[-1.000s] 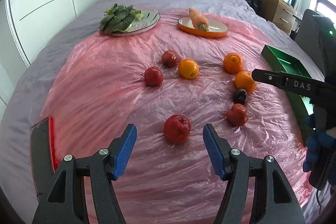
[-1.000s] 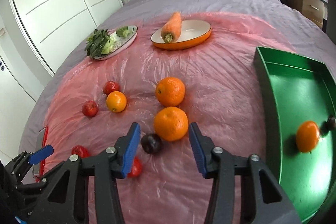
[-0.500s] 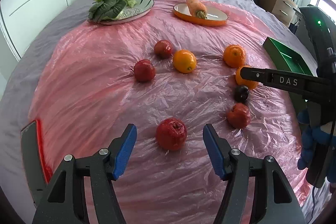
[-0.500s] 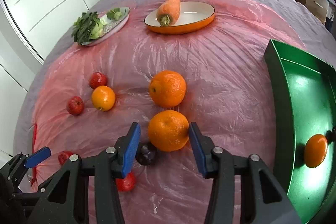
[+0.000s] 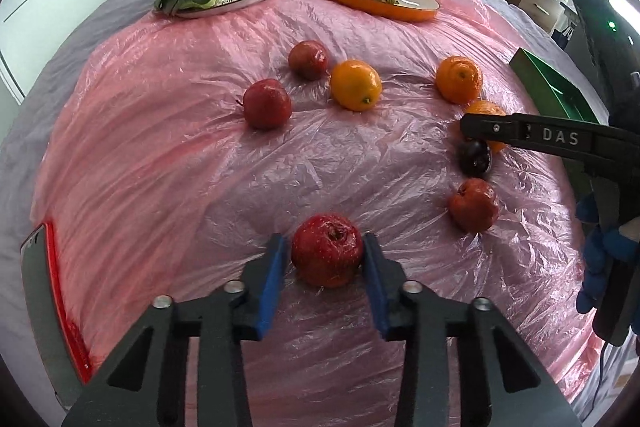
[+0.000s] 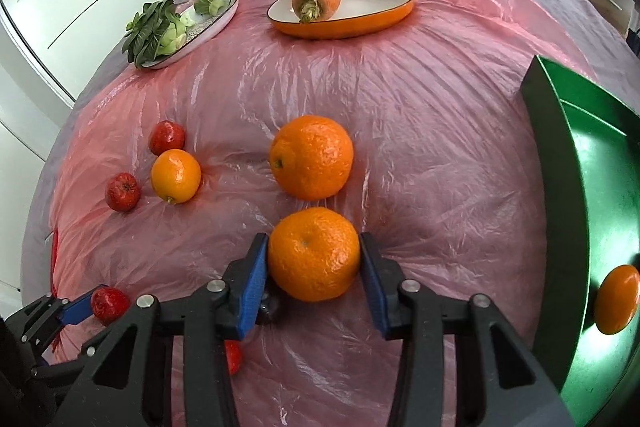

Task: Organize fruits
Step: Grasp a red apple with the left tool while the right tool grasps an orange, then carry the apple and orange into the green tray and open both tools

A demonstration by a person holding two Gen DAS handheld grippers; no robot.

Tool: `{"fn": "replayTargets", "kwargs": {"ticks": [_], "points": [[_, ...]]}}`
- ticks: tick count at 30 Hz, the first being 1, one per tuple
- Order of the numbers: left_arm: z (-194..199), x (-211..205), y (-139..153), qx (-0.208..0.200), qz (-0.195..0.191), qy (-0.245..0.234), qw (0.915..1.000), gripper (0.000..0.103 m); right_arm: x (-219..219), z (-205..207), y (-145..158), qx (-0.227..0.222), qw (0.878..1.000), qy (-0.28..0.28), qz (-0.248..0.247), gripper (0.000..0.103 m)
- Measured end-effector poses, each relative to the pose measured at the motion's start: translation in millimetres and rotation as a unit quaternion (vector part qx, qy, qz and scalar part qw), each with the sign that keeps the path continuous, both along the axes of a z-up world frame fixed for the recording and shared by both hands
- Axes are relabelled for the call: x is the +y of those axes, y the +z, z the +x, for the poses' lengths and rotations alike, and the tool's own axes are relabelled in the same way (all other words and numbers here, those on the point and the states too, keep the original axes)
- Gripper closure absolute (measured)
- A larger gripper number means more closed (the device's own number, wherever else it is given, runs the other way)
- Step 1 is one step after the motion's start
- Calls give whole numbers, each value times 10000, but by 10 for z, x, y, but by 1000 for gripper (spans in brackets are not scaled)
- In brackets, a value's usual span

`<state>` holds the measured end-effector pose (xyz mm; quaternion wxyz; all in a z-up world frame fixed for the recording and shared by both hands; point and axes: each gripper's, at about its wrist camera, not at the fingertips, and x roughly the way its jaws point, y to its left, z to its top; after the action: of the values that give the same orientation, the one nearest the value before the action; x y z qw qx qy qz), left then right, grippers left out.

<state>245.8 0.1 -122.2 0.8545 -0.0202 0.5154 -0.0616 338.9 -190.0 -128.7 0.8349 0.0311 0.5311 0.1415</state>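
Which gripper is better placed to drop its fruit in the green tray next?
Right. The right gripper has just closed on an orange, with the green tray right beside it. The left gripper grips a red apple farther from it.

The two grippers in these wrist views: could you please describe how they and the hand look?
Both the left gripper and right gripper are black, angular clamp frames with silver rivets and flat blue pads. The right one's finger carries white "DAS" lettering. The hand wears a blue glove; a dark cable hangs below it.
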Motion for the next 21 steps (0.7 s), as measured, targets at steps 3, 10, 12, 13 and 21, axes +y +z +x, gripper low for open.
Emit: {"fn": "replayTargets", "kwargs": {"ticks": [3,10,12,13,21], "points": [[3,0,14,20,-6,7,10000,74,-36,1,25,52,9999,-34,122,34],[-17,21,109,87,-94,81,9999,74,-154,-73,192,8,9994,-152,295,34],[-30,16,161,76,-85,89,9999,74,-193,-93,249,-22,9993,-191,308,34],[-36,14,193,69,-75,94,9999,74,-215,-103,279,-35,9993,-208,313,34],[-67,18,458,37,21,147,9999,74,-430,-192,587,-200,9986,-378,297,34]]}}
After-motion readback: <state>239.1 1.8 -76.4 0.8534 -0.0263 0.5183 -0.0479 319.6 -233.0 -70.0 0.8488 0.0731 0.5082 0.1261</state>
